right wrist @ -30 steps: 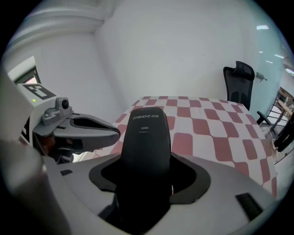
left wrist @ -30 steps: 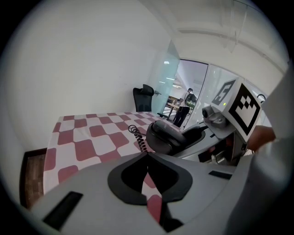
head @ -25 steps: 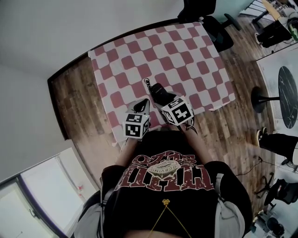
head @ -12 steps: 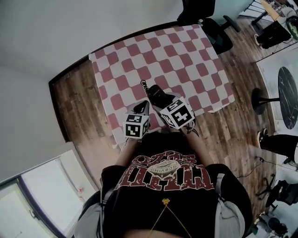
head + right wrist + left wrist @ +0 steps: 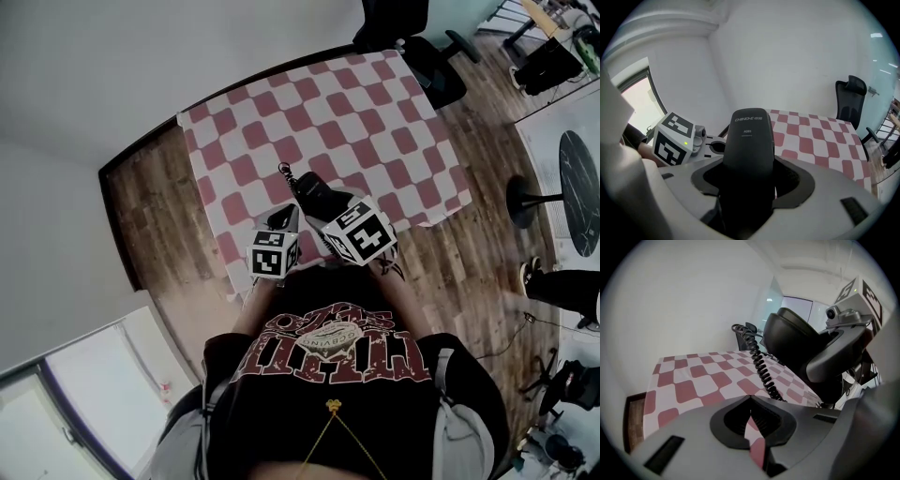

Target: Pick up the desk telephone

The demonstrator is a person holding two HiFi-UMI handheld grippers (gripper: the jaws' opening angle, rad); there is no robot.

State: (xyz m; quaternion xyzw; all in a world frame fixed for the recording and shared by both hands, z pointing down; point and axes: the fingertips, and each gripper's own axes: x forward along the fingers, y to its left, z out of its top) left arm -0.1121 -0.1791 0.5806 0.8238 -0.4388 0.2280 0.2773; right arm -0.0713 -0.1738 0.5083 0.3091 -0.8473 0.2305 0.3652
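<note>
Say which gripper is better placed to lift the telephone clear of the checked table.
Right. The right gripper has its jaws clamped on the black telephone, which hangs above the checked table with its coiled cord trailing. The left gripper sits beside it, jaws nearly together with nothing between them.

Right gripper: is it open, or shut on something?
Shut on the desk telephone: its black body fills the gap between the jaws of the right gripper.
</note>
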